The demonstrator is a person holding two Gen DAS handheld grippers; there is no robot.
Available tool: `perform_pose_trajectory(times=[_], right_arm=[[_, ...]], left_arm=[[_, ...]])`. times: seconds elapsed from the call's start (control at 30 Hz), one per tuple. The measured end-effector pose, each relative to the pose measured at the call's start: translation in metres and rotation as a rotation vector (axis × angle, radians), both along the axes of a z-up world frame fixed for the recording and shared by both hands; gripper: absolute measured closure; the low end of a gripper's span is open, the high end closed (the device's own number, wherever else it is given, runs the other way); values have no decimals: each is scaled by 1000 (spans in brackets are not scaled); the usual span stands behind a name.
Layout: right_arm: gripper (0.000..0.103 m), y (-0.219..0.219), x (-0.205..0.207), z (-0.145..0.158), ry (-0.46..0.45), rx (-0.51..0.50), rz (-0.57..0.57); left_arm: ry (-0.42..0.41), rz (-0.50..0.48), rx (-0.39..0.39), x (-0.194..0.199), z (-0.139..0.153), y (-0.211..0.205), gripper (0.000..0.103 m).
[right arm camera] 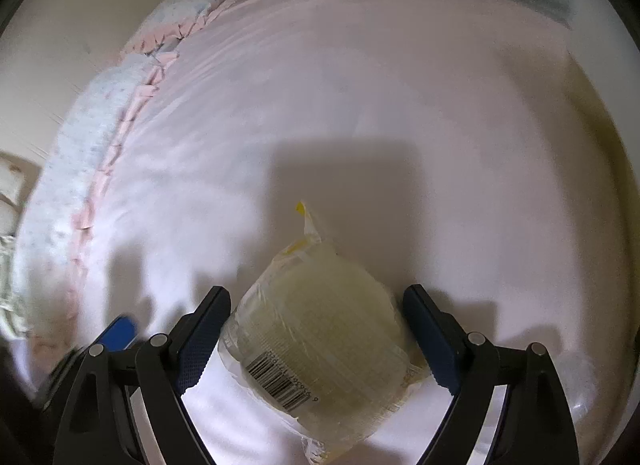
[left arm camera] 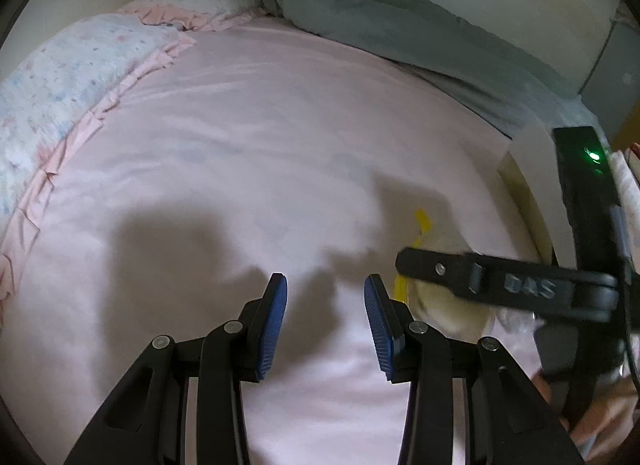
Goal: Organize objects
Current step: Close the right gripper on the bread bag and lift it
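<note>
A clear plastic packet (right arm camera: pixel 320 329) of pale yellow stuff, with a barcode and a yellow-tipped tail, lies on the pink bed sheet (right arm camera: pixel 320 105). My right gripper (right arm camera: pixel 316 313) is open, one finger on each side of the packet; the left pad looks close to it, the right pad stands apart. In the left wrist view the packet (left arm camera: pixel 444 309) shows partly under the right gripper's black finger (left arm camera: pixel 500 277). My left gripper (left arm camera: pixel 325 297) is open and empty over the bare sheet, just left of the packet.
A floral quilt with a pink ruffle (left arm camera: pixel 60 97) runs along the left of the bed. A grey pillow or blanket (left arm camera: pixel 380 13) lies at the far side. The bed's right edge (left arm camera: pixel 532 193) is near the packet.
</note>
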State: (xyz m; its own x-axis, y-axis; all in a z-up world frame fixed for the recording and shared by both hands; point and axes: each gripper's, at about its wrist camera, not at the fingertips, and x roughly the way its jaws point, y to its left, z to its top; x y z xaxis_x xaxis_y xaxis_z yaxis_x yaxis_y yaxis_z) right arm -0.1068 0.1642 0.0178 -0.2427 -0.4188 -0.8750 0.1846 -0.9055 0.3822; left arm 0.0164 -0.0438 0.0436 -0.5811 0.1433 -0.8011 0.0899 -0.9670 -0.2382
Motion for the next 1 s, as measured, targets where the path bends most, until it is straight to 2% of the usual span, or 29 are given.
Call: perform_pose_trajectory(times=[0.1,0.2,0.27,0.37,0.47,0.57,0.63,0.73,0.83,0.9,1.0], right_arm=[[17,14,14,5,-16,-52,-20],[20,24,21,11,-15,-88,-44],[23,32,30,19,28,-105,-53],[25,42,46,34,129,-136,-19],[25,44,50,33,158,-159,82],[24,45,61,27,188,-154,175],[22,37,68,18,201,-113,235],[18,19,82,4,248,27,335],[8,-3,101,-3,353,175,408],[8,-12,105,-5,374,240,425],[11,-3,105,-6,371,219,413]], left_arm=[[-29,-36,-26,1,-8,13,63],[-58,-89,-92,-1,-17,30,63],[-75,-117,-164,-1,-25,44,63],[-45,-121,-251,2,-29,55,62],[-38,-117,-237,1,-31,54,60],[-30,-102,-164,-1,-33,42,59],[-33,-83,-116,-2,-31,38,59],[-37,-73,-88,-6,-29,36,58],[-29,-78,-111,-6,-30,40,58],[-27,-79,-131,-6,-30,44,58],[-29,-78,-128,-11,-29,44,57]])
